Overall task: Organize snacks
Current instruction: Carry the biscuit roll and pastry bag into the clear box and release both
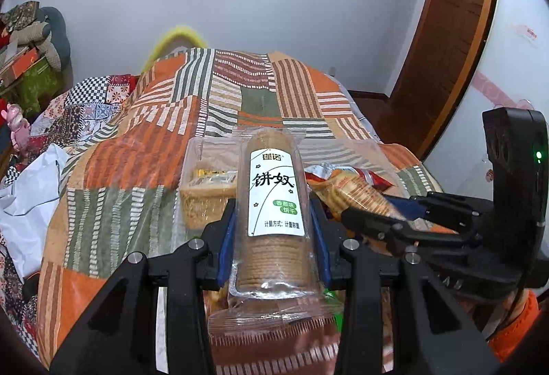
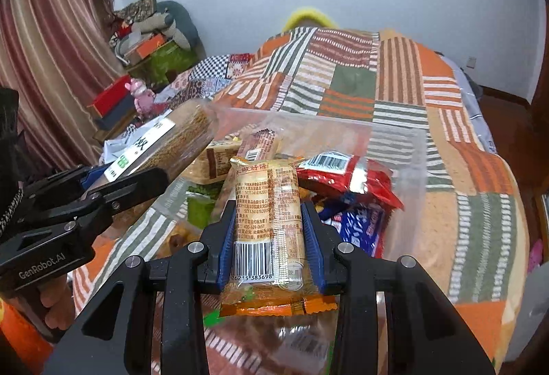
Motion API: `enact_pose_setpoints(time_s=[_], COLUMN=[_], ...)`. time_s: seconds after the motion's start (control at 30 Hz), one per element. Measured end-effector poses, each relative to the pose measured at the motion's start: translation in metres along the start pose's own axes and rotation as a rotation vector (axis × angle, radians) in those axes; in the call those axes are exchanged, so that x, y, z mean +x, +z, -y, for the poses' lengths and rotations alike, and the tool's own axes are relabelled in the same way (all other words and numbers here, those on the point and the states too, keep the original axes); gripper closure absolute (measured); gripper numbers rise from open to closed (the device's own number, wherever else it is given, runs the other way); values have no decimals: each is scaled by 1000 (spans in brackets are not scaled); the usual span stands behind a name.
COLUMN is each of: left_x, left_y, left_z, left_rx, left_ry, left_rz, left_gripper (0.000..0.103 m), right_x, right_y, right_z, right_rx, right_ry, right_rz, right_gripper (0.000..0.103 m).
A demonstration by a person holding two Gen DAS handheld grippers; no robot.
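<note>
Snacks fill the clear box

The clear box (image 2: 394,148) in mid frame is crowded; the striped blanket (image 2: 463,203) at right lies bare.

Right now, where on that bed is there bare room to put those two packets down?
The striped quilt lies bare right of the clear bin, and beyond it toward the yellow pillow. The bin is crowded with snacks. Left of it, clutter edges the bed. Both grippers are full: cracker roll, orange packet.
</note>
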State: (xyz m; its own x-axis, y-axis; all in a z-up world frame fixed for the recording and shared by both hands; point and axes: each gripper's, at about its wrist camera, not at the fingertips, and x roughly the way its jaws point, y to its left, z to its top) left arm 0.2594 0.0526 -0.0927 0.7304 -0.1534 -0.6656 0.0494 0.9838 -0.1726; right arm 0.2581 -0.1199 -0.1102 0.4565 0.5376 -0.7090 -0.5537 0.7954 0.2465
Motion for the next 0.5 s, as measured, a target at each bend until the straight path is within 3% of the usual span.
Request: enact_pose_setpoints(time_s=[0.5], left_x=[48], left_y=[18], left_z=[-5], left_rx=[-11], left_ry=[34], left_rz=[-29], left_gripper=[64], right_x=[22], right_y=[13], right_z=[-1], right_rx=[-48], right_ry=[4], right_rz=[-26], right_gripper=[71])
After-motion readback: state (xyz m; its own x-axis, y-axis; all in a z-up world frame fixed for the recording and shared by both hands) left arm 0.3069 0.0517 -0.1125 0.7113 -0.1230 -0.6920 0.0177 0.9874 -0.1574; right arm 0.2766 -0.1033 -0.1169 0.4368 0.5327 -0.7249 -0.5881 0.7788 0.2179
